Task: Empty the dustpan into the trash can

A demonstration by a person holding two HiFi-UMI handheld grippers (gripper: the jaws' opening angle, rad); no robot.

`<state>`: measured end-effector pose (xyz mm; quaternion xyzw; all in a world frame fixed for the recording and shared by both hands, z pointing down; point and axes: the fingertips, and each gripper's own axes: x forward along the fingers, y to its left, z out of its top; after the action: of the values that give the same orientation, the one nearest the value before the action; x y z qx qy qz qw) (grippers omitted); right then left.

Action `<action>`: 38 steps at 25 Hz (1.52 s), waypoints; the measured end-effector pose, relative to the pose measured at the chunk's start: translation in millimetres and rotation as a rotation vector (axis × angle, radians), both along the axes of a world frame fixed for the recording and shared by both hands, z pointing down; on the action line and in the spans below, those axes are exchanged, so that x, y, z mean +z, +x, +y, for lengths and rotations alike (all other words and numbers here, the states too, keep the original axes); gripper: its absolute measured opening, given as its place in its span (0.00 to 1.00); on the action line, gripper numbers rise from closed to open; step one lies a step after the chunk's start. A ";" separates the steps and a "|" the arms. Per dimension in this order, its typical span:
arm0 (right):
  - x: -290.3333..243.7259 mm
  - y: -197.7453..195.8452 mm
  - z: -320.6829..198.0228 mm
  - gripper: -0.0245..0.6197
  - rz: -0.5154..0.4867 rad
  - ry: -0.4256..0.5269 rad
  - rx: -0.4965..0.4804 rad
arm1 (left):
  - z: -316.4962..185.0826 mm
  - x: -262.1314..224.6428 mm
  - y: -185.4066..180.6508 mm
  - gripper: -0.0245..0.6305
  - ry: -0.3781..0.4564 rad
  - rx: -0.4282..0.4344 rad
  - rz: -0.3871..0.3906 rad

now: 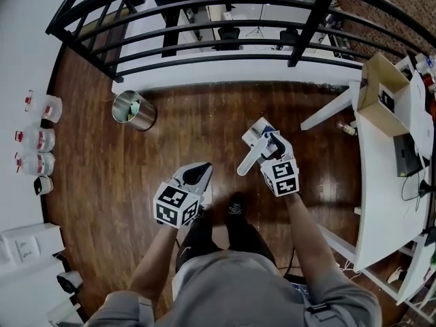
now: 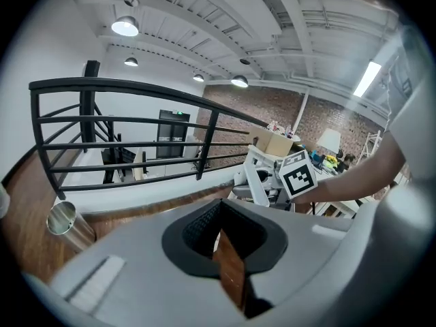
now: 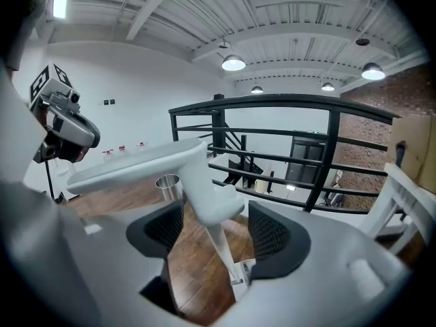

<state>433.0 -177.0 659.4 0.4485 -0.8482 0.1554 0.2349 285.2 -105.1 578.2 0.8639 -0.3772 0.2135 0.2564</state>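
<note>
Room: I see a wood floor (image 1: 102, 182), trash can (image 1: 147, 118) near railing (image 1: 204, 26).
Left: left gripper (image 1: 199, 174) clenched, empty.
Right: right gripper (image 1: 270, 142) released, dustpan (image 1: 248, 159) handle between jaws.

White dustpan (image 1: 249, 159), shiny silver trash can (image 1: 139, 119), dark brown wood-plank floor (image 1: 102, 182), black railing (image 1: 312, 24), white bench (image 1: 385, 203), tan cardboard box (image 1: 376, 73).

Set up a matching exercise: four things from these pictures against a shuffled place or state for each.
1. trash can
2. dustpan
3. box
4. left hand-held gripper

a. on the white table
b. jaws together, empty
c. by the railing
d. between the open jaws of the right hand-held gripper

Pairs: 1-c, 2-d, 3-a, 4-b
</note>
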 end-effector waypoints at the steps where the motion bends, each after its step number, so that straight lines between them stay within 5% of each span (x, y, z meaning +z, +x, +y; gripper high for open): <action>1: 0.6 -0.6 1.2 0.47 -0.003 -0.002 0.010 | -0.3 -0.2 -1.0 0.04 0.001 0.002 0.000; 14: 1.9 -1.3 -10.4 0.47 -0.045 0.022 0.109 | -0.9 7.0 12.0 0.04 -0.019 0.073 -0.008; 23: -3.7 1.2 -36.2 0.37 -0.032 0.083 0.090 | 3.5 9.4 -8.4 0.04 -0.035 0.022 -0.016; 31: -51.7 -7.5 -22.2 0.36 -0.136 0.137 -0.002 | 9.5 7.2 -19.1 0.04 -0.037 -0.024 -0.007; 38: -123.5 -60.1 5.0 0.35 -0.242 0.204 -0.260 | 20.2 -3.2 -40.4 0.04 -0.019 -0.106 -0.004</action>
<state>372.9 -172.0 535.9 0.3349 -0.9323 0.0900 0.1027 244.7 -84.9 574.9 0.8399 -0.4209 0.2051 0.2746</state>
